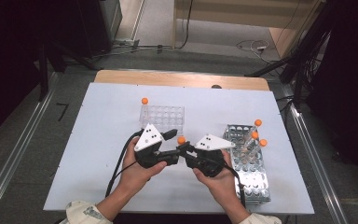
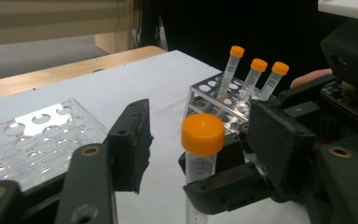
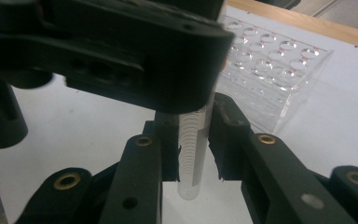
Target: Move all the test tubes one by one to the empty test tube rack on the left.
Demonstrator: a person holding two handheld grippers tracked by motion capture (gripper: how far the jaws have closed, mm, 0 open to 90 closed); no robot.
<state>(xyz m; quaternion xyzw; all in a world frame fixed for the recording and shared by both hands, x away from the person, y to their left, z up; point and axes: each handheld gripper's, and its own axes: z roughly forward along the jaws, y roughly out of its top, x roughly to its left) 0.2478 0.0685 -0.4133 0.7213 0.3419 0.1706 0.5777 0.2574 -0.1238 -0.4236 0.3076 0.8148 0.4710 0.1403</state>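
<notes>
A clear tube with an orange cap (image 1: 181,140) stands upright between the two grippers above the white table (image 1: 98,140). My right gripper (image 1: 185,150) is shut on the tube's lower body (image 3: 192,140), one pad on each side. In the left gripper view the same tube (image 2: 202,135) stands between my left gripper's (image 2: 204,149) two jaws, which are apart with a gap on both sides of the cap. My left gripper (image 1: 173,145) reaches in from the left, and its dark body hides the tube's top in the right gripper view.
A clear plastic rack (image 1: 164,116) lies behind the grippers, with one orange-capped tube (image 1: 144,101) at its back left corner. A metal rack (image 1: 249,179) at the right holds three capped tubes (image 1: 255,135). Bare white surface lies at the left and front.
</notes>
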